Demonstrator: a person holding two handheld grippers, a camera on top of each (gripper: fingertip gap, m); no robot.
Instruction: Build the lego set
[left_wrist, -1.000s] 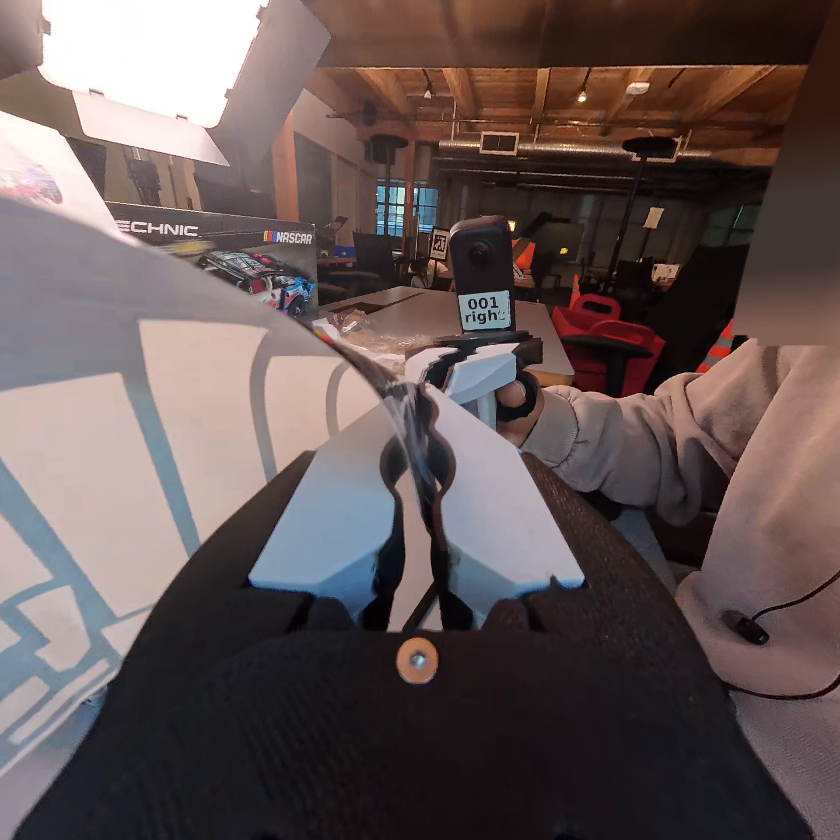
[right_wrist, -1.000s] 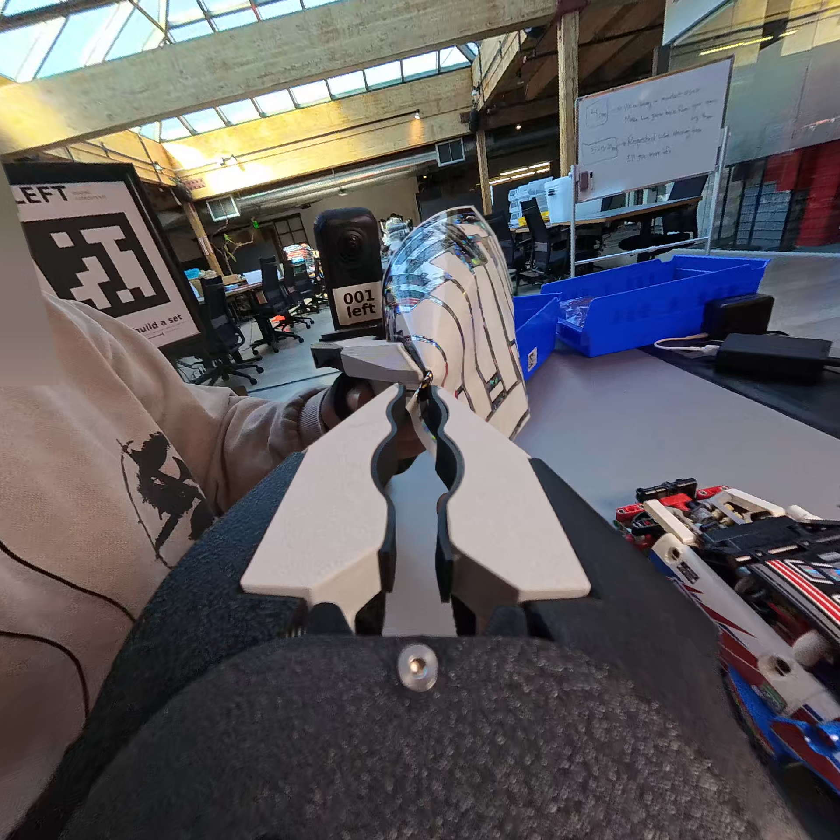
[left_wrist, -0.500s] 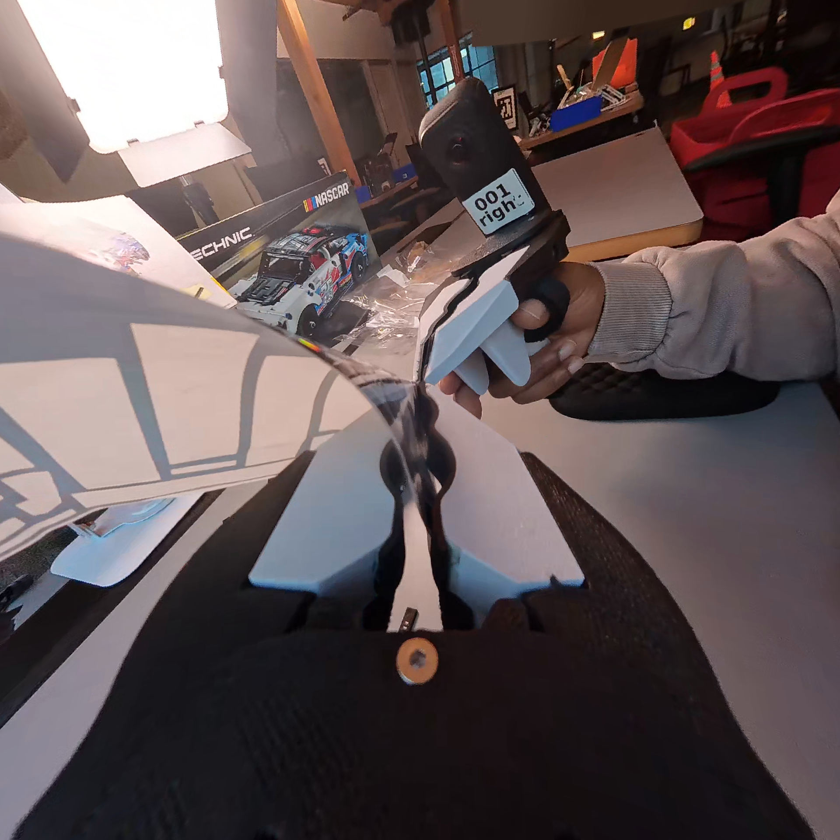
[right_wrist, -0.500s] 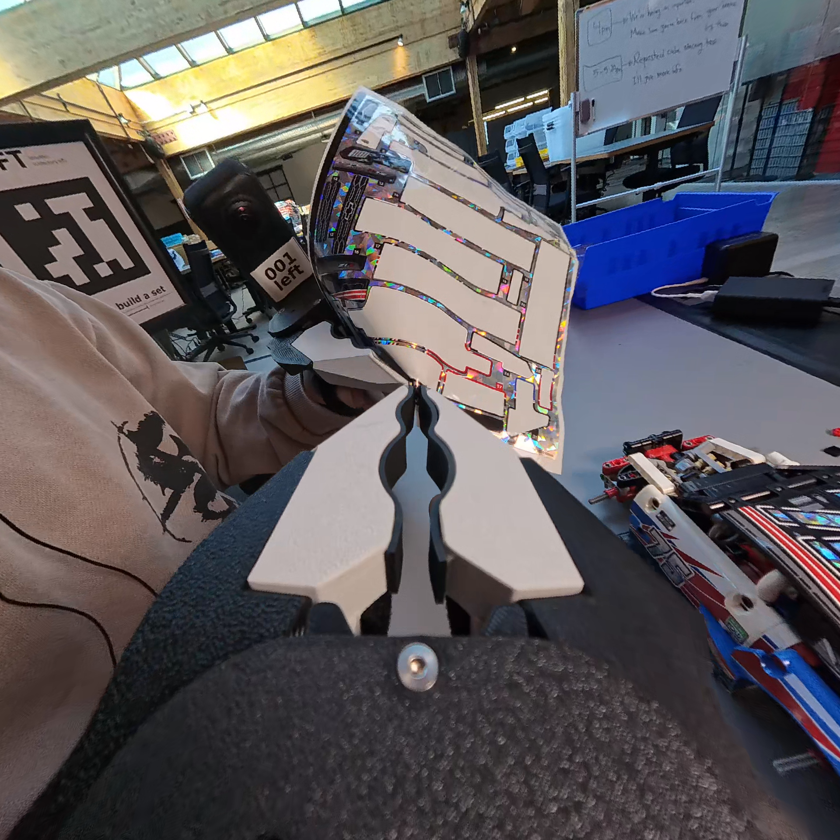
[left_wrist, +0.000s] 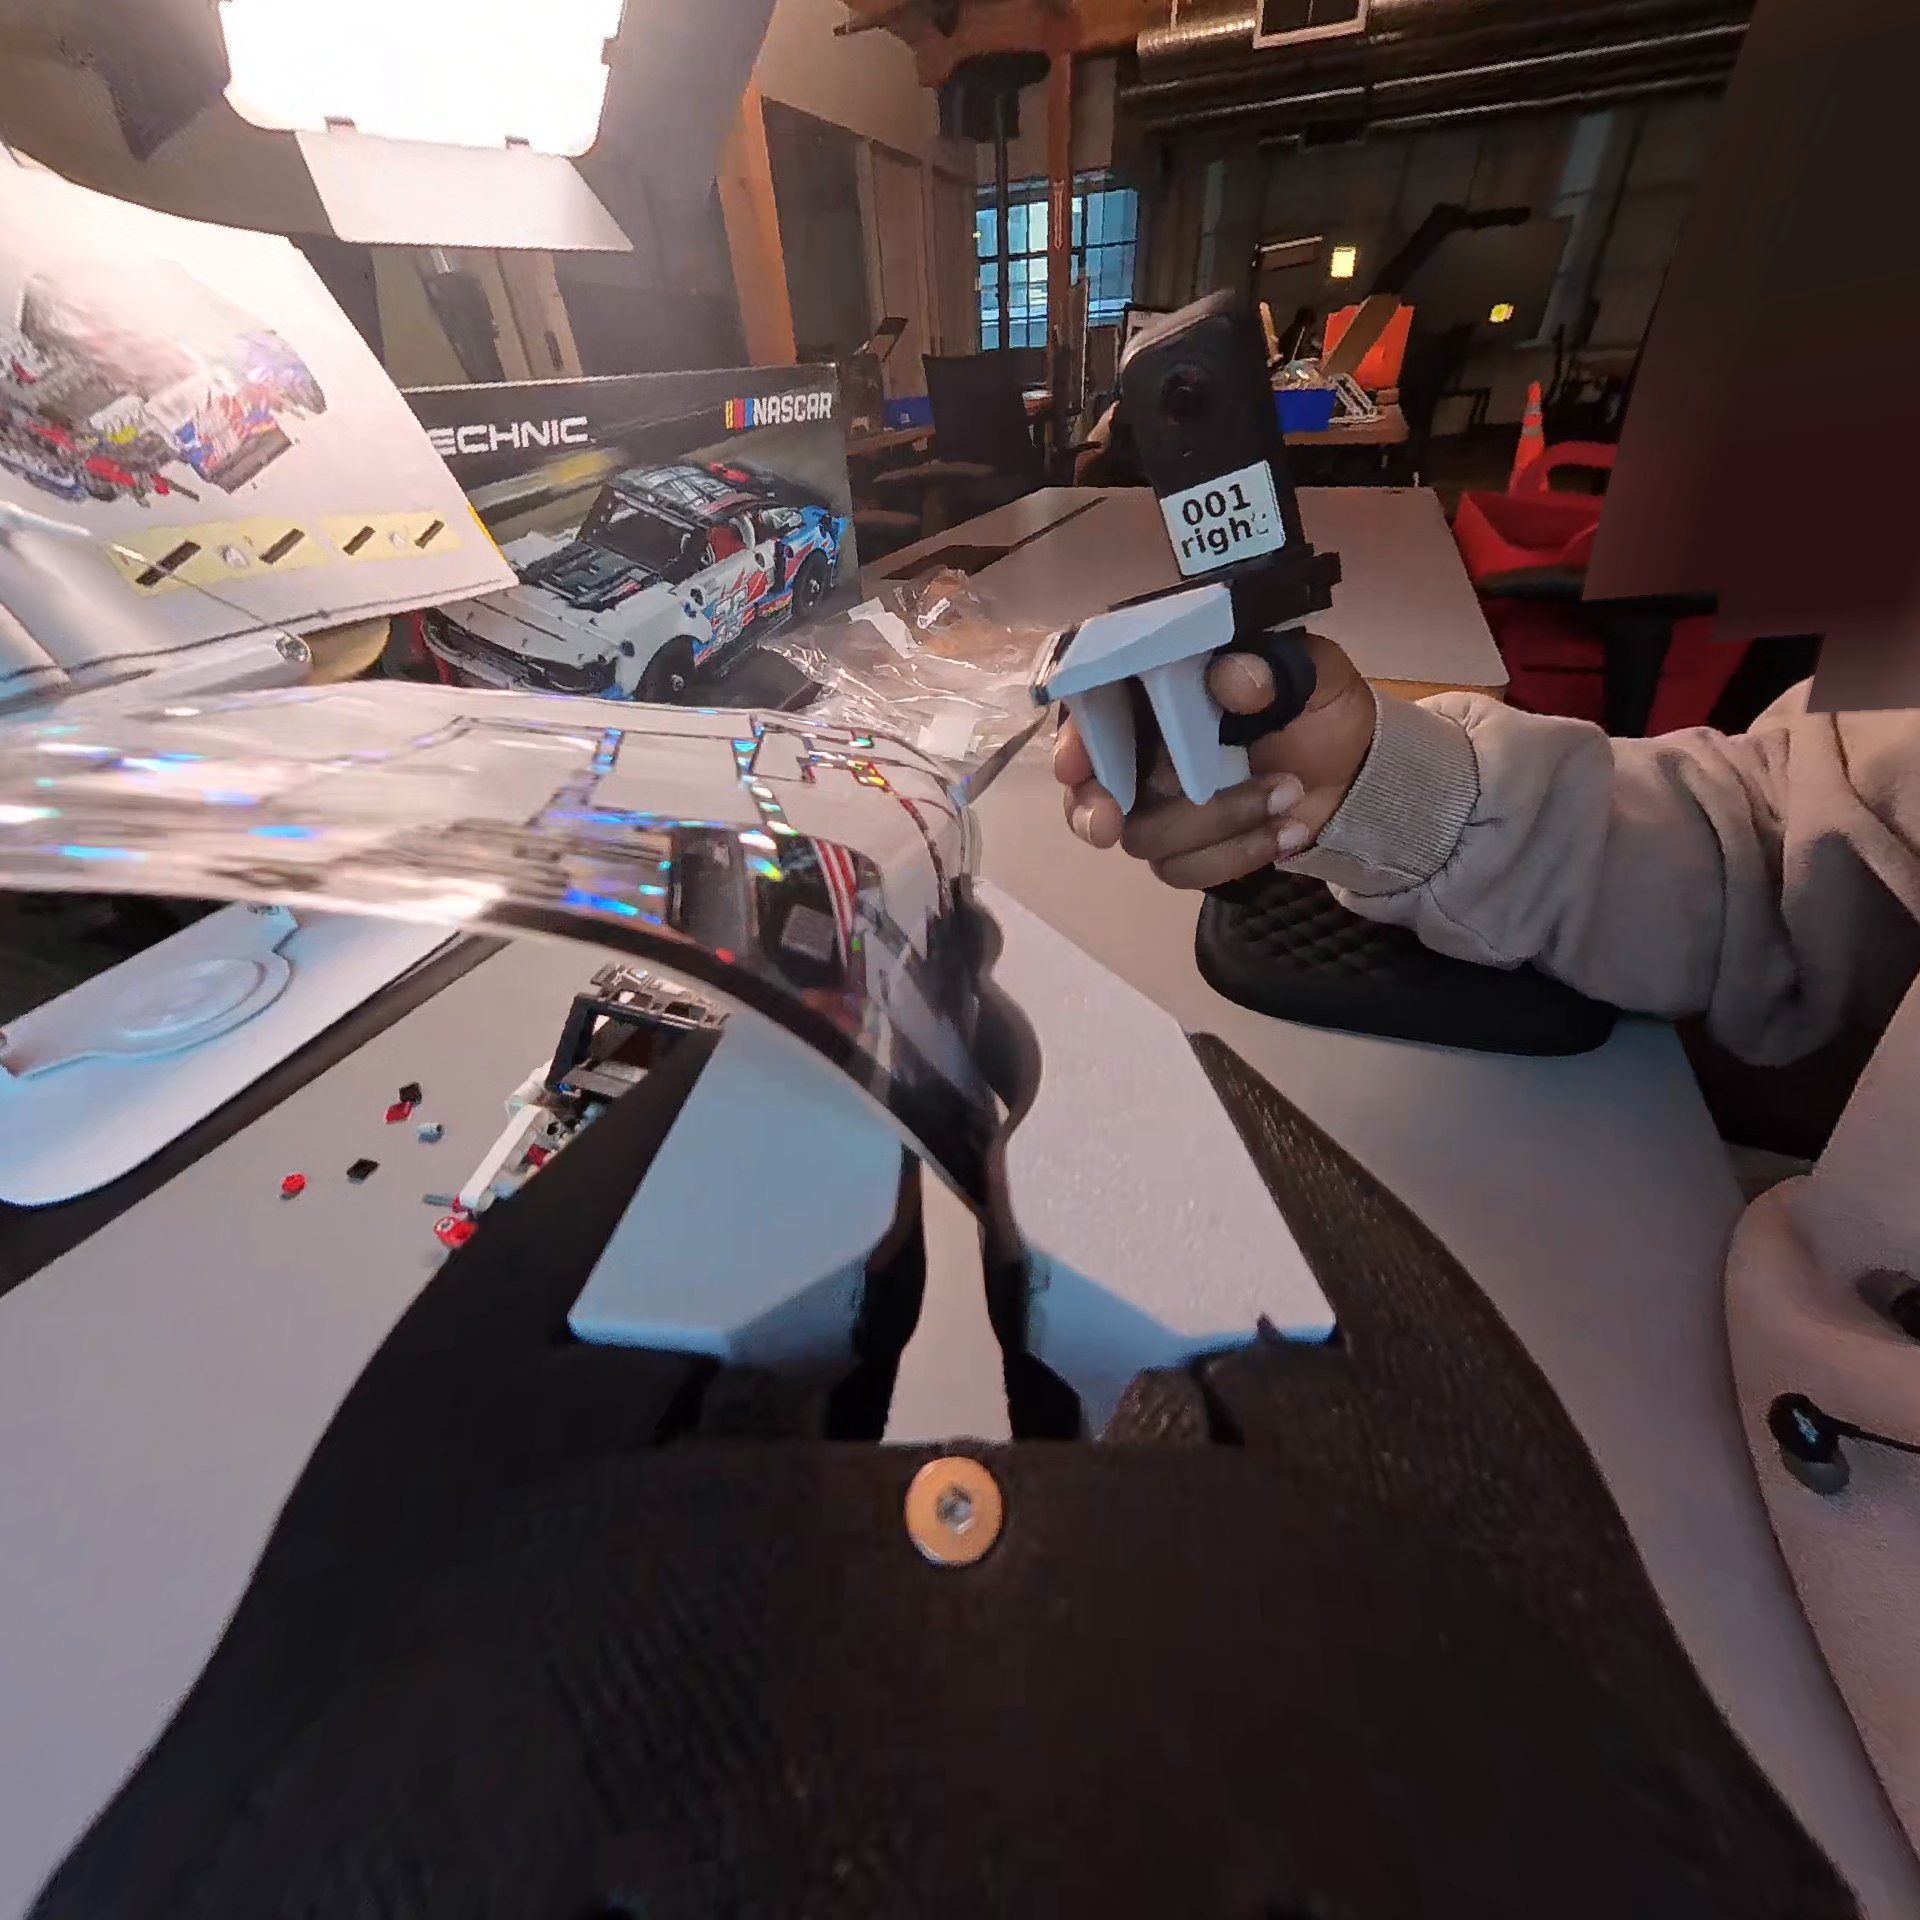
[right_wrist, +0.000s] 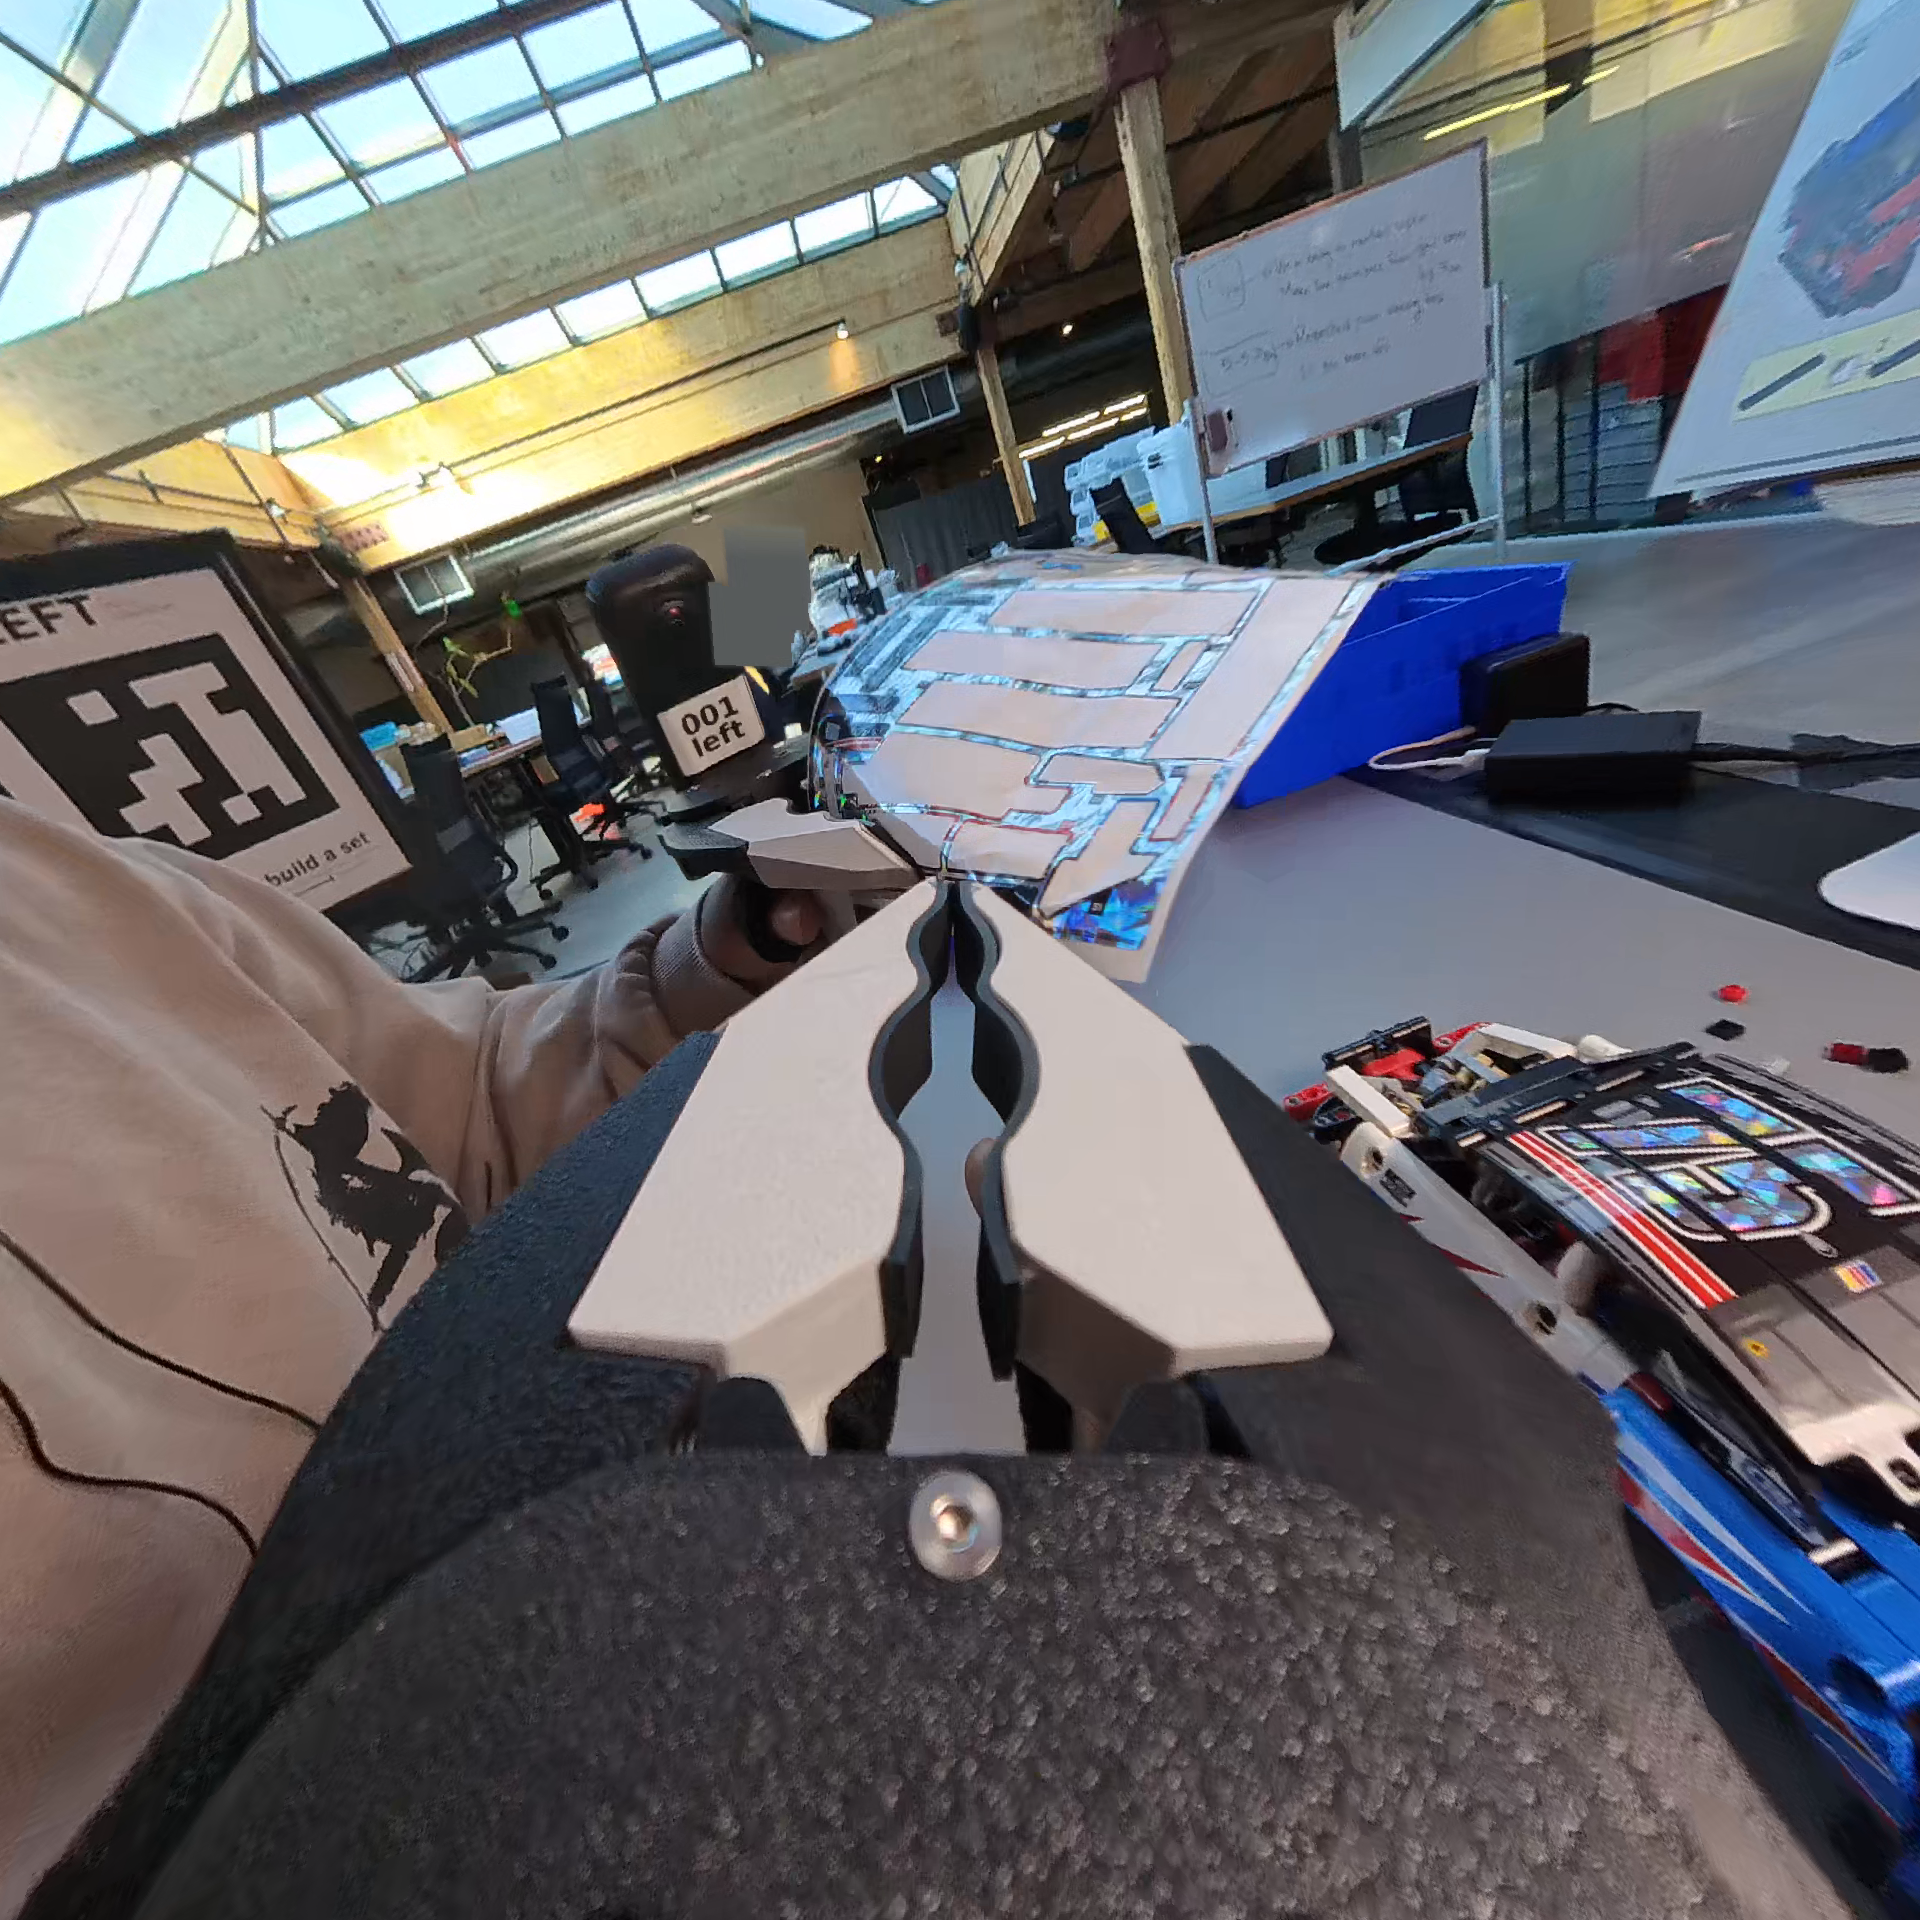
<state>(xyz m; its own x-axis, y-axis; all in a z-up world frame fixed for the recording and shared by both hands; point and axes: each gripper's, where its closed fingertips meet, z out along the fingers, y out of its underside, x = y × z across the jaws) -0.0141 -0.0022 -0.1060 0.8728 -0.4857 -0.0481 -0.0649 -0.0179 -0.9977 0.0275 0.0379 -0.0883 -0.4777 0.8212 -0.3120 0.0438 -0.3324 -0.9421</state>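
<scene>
Sticker sheet (right_wrist: 1081, 727), glossy holographic foil with most shapes peeled, arches over the grey table (right_wrist: 1403, 914); left tool (left_wrist: 977, 1039) is clamped on one edge, and the sheet's length runs away from it. Right tool (right_wrist: 951, 904) is closed at the tips, nothing visibly between them (tips sit just beside the sheet's near corner). Car (right_wrist: 1662, 1226), partly built, lies lengthwise on the table, well right of the sheet. Loose small parts (left_wrist: 353, 1153) nearby. Box (left_wrist: 665, 540) stands behind. Open workshop, timber beams.

Our right gripper (right_wrist: 954, 894) pinches the sticker sheet (right_wrist: 1081, 727) corner; the car (right_wrist: 1662, 1226) sits on the counter (right_wrist: 1455, 914).
</scene>
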